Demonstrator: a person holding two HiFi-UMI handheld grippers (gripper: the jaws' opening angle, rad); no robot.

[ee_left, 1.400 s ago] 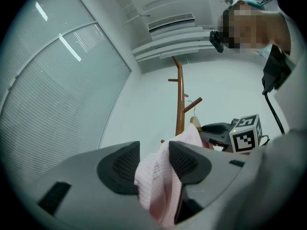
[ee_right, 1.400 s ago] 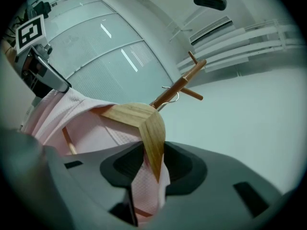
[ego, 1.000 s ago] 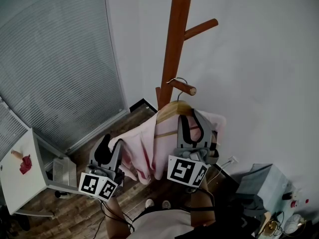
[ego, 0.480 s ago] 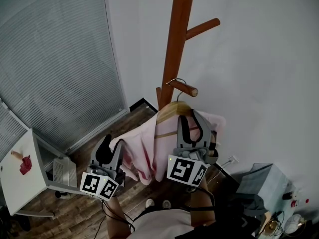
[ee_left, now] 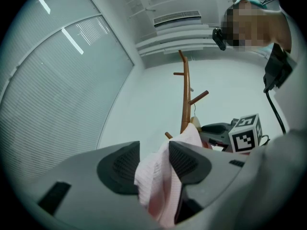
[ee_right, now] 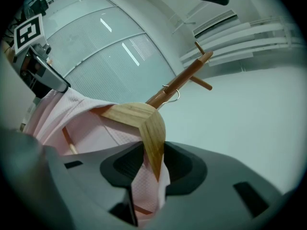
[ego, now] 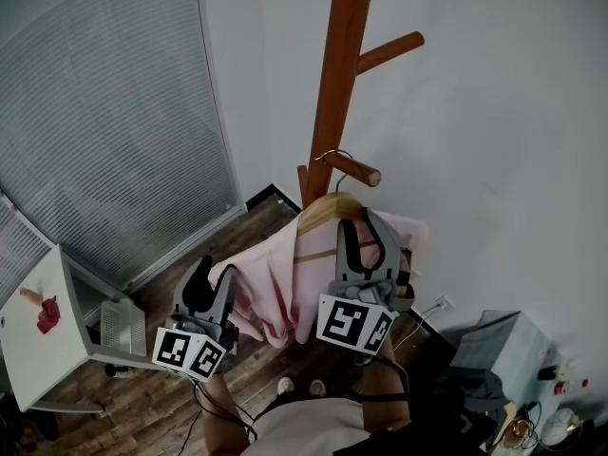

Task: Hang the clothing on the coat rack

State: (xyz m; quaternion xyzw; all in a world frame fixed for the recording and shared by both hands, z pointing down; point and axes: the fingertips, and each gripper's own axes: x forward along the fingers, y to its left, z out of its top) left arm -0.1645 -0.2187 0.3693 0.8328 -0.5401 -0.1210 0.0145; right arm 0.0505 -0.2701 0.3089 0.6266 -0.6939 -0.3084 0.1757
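Between right gripper (ee_right: 152, 163) jaws: pink shirt (ee_right: 72, 123) fabric plus wooden hanger (ee_right: 144, 123) arm, clamped. Left gripper (ee_left: 153, 164) pinches bunched shirt edge, jaws fairly wide. Ahead, above both: hanger hook (ego: 332, 155) at lower peg (ego: 353, 169) of coat rack (ego: 334, 74).

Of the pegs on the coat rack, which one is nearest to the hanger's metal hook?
The low peg pointing right in the head view, with a pale round tip: the hook arches just over it. The longer peg higher up stands bare.

Left tool (ego: 208, 280) and right tool (ego: 366, 231) both gripping.
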